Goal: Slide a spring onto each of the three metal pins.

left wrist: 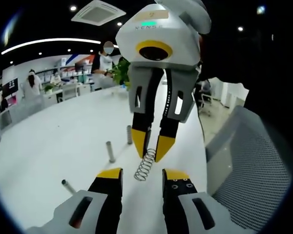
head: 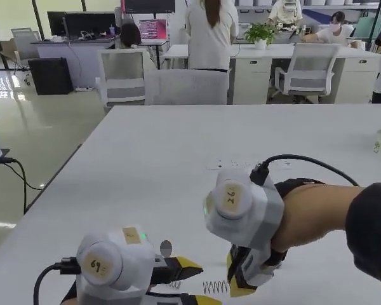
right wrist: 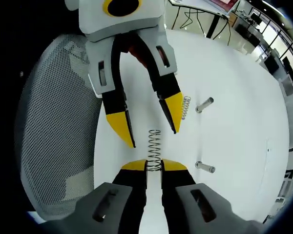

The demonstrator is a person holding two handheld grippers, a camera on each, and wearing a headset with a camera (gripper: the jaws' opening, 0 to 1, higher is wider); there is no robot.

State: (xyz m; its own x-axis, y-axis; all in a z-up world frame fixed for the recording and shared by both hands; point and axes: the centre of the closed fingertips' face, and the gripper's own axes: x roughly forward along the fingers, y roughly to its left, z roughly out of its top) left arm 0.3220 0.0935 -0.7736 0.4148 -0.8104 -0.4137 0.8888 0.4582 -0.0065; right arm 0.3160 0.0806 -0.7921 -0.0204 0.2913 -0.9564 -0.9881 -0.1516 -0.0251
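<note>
Your right gripper (right wrist: 154, 166) has its jaws clamped on one end of a spring (right wrist: 154, 146), and the rest of the coils stick straight out past the yellow tips. Your left gripper (left wrist: 142, 174) faces it nose to nose with its jaws apart and nothing gripped. The spring's free end (left wrist: 140, 174) reaches into the gap between them, and whether it touches either jaw cannot be told. In the head view the left gripper (head: 195, 281) sits low at your near edge pointing right. The right gripper (head: 241, 286) points down from your sleeved arm, and the spring (head: 214, 287) lies level between the two, close over the white tabletop (head: 178, 159). Beyond the jaws, the left gripper view shows three metal pins (left wrist: 110, 151) standing on the tabletop, all of them bare. In the right gripper view a second spring (right wrist: 185, 107) lies loose on the tabletop just beside one pin (right wrist: 204, 104), apart from the left gripper's jaws. A grey mesh chair (right wrist: 49, 122) stands at the tabletop's edge. Farther off are office desks, white chairs (head: 124, 76), a potted plant (head: 261, 32) and several people.
</note>
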